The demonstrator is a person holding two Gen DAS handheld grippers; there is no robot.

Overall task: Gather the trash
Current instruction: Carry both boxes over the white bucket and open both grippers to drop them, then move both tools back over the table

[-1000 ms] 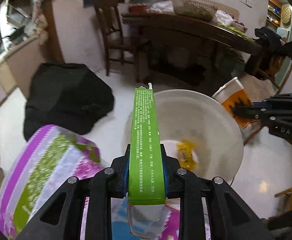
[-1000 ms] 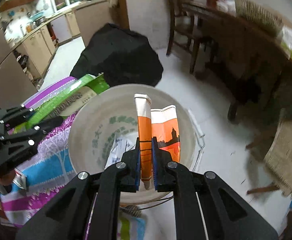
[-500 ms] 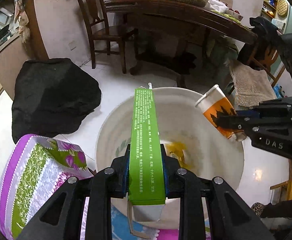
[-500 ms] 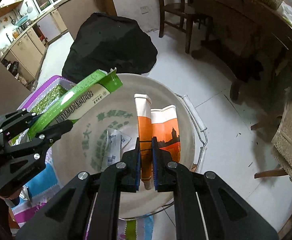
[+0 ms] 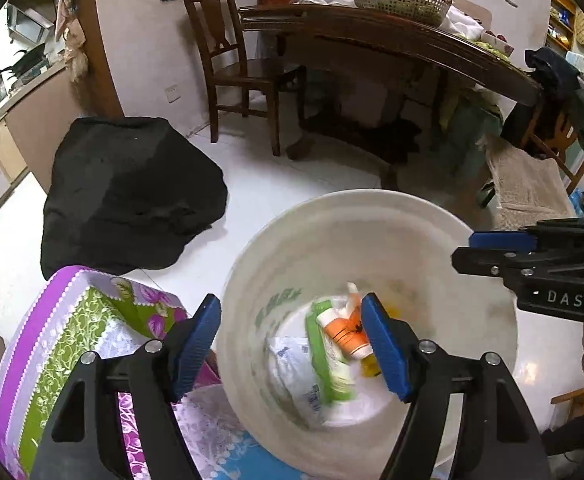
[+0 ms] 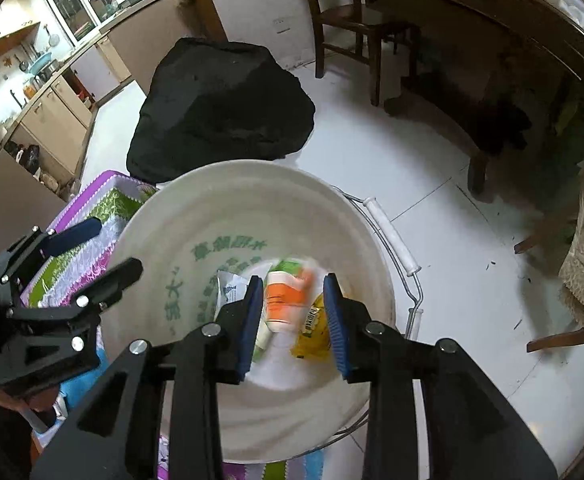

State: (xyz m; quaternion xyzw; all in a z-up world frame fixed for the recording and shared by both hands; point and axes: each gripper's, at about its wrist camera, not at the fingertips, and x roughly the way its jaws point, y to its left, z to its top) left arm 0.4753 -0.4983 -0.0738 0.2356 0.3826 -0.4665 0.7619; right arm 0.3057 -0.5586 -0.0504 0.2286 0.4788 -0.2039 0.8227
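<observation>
A white bucket (image 5: 372,216) (image 6: 163,216) stands on the floor beside the cloth-covered table. Inside it lie a green box (image 5: 324,356) (image 6: 289,266), an orange and white tube (image 5: 342,332) (image 6: 285,300), a white wrapper (image 5: 296,372) (image 6: 227,288) and a yellow packet (image 6: 312,332). The box and tube are blurred with motion. My left gripper (image 5: 292,340) is open and empty above the bucket's near rim. My right gripper (image 6: 294,316) is open and empty over the bucket; it also shows in the left wrist view (image 5: 532,256).
A floral purple and green tablecloth (image 5: 71,340) (image 6: 87,232) covers the table at lower left. A black bag (image 5: 127,192) (image 6: 219,104) lies on the white floor. A wooden chair (image 5: 235,68) and a dark dining table (image 5: 392,40) stand behind. The bucket's wire handle (image 6: 392,236) hangs at its right.
Both grippers have opened over the bucket. The green box dropped from the left gripper and the orange tube from the right; both now lie in the bucket.
</observation>
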